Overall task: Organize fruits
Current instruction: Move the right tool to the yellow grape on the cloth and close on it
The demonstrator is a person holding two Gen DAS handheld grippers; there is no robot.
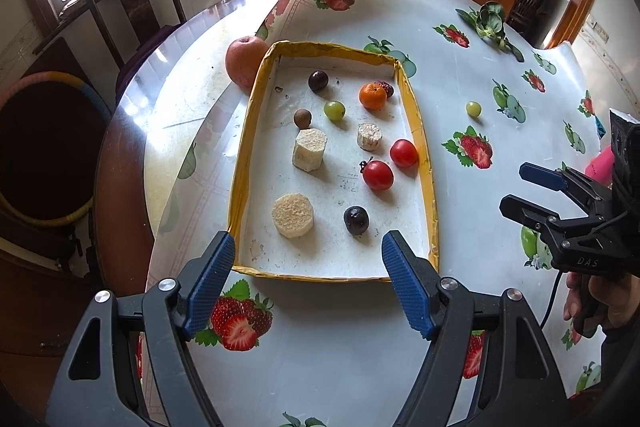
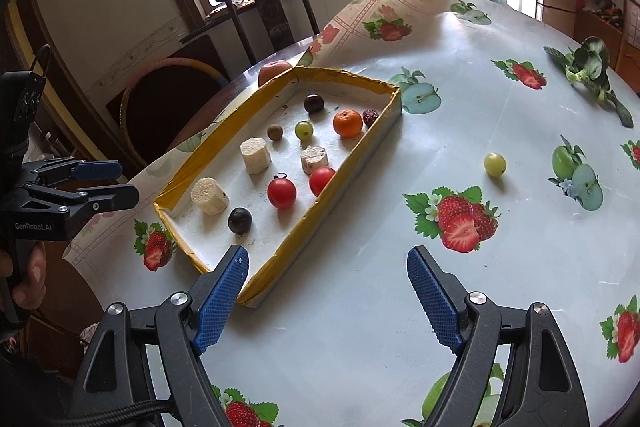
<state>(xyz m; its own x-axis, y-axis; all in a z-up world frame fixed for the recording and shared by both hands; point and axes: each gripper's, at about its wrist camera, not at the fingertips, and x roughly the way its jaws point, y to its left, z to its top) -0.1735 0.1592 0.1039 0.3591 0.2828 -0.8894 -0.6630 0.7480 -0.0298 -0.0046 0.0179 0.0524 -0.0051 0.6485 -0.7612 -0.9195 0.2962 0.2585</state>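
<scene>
Right wrist view shows my right gripper (image 2: 328, 293) spread wide and empty, like the left gripper (image 1: 308, 275), so I'd reach for the loose green grape (image 2: 495, 164) beyond the tray (image 2: 352, 163), closing gently to avoid rolling it.

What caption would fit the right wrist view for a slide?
Open right gripper hovering beside the yellow-rimmed tray of small fruits, one green grape loose on the tablecloth.

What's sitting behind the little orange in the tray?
Behind the small orange, toward the tray's far right corner, a dark red, date-like fruit lies against it. The orange covers part of it, so its full shape stays hidden.
</scene>
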